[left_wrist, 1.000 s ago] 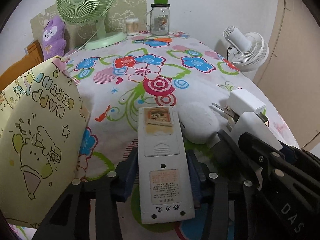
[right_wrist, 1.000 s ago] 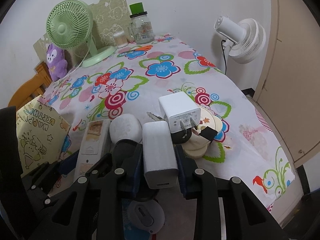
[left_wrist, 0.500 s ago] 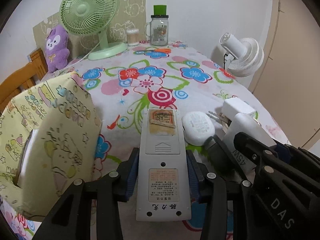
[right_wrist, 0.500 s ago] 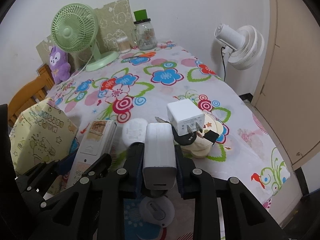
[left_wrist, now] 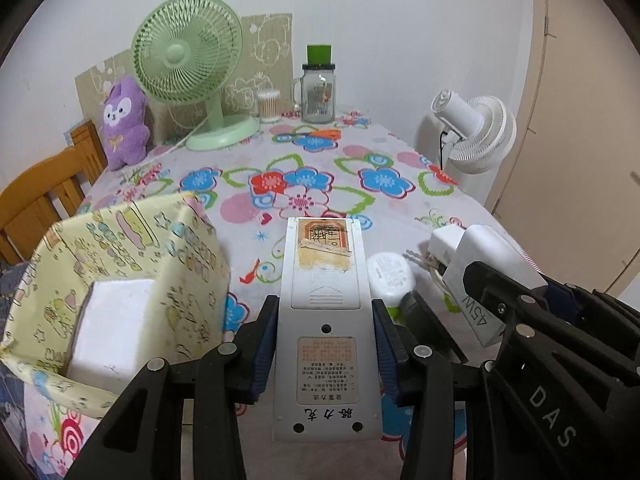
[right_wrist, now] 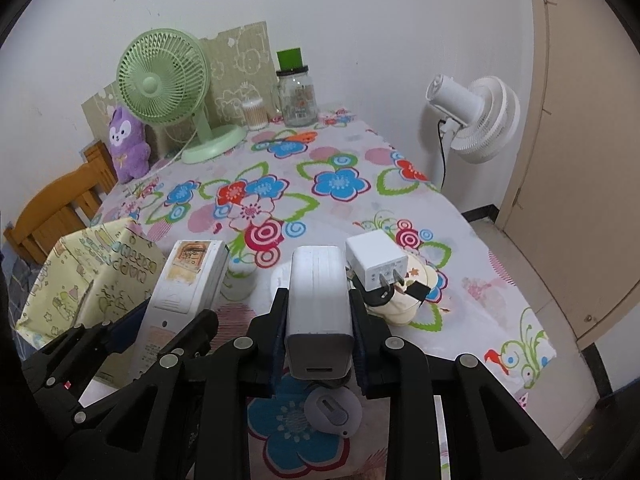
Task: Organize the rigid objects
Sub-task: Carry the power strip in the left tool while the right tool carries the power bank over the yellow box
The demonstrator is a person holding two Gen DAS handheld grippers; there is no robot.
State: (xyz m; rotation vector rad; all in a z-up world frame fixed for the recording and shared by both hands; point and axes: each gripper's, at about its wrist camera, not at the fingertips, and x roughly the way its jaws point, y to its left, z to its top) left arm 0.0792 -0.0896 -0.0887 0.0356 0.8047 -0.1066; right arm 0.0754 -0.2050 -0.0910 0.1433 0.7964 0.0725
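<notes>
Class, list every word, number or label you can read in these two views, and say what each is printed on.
"45W": on the white charger in the right gripper.
"DAS": on the right gripper's black arm.
"BIRTH", upside down: on the yellow patterned box.
Remote control labels in the left gripper: too small.
Jar label: blurred.

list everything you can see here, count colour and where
remote control: 1, white, in left gripper
power adapter: 1, white, in right gripper
plug charger: 1, white, mid table
storage box: 1, yellow patterned, open, left edge
desk fan: 1, green, far end
standing fan: 1, white, beyond table's right side
jar: 1, clear, green lid, far end
plush toy: 1, purple, far left
tablecloth: 1, floral
left gripper: black, blue pads
right gripper: black, blue pads
</notes>
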